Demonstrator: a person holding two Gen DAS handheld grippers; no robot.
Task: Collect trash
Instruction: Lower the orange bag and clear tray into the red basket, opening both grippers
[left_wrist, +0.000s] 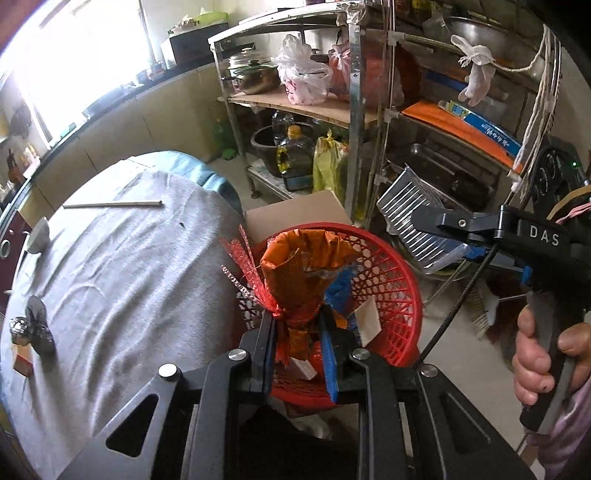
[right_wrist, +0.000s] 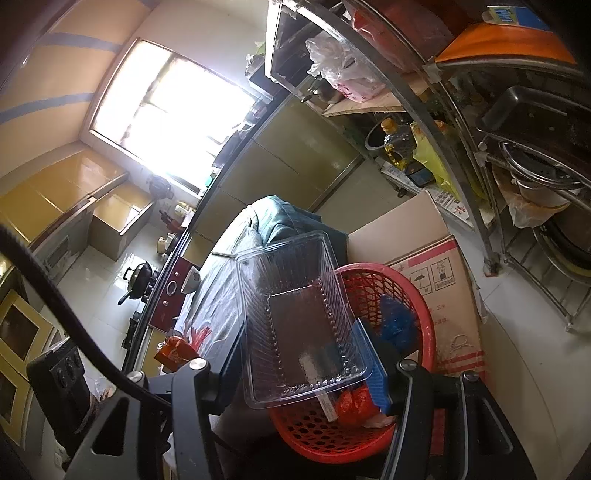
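Note:
My left gripper (left_wrist: 297, 325) is shut on an orange wrapper (left_wrist: 295, 266) bundled with red mesh netting, held just above a red plastic basket (left_wrist: 402, 266). That basket holds blue and white scraps. At the right of the left wrist view, a hand grips my right gripper (left_wrist: 458, 236), which carries a clear ribbed plastic tray (left_wrist: 410, 218). In the right wrist view the right gripper (right_wrist: 306, 347) is shut on the tray (right_wrist: 295, 295), which tilts over the basket (right_wrist: 373, 267). The orange wrapper (right_wrist: 173, 350) shows at lower left.
A table with a grey cloth (left_wrist: 122, 277) lies left of the basket, bearing a thin stick (left_wrist: 110, 204) and crumpled dark foil (left_wrist: 35, 325). A cardboard box (right_wrist: 443, 280) stands behind the basket. A crowded metal shelf rack (left_wrist: 354, 110) fills the right.

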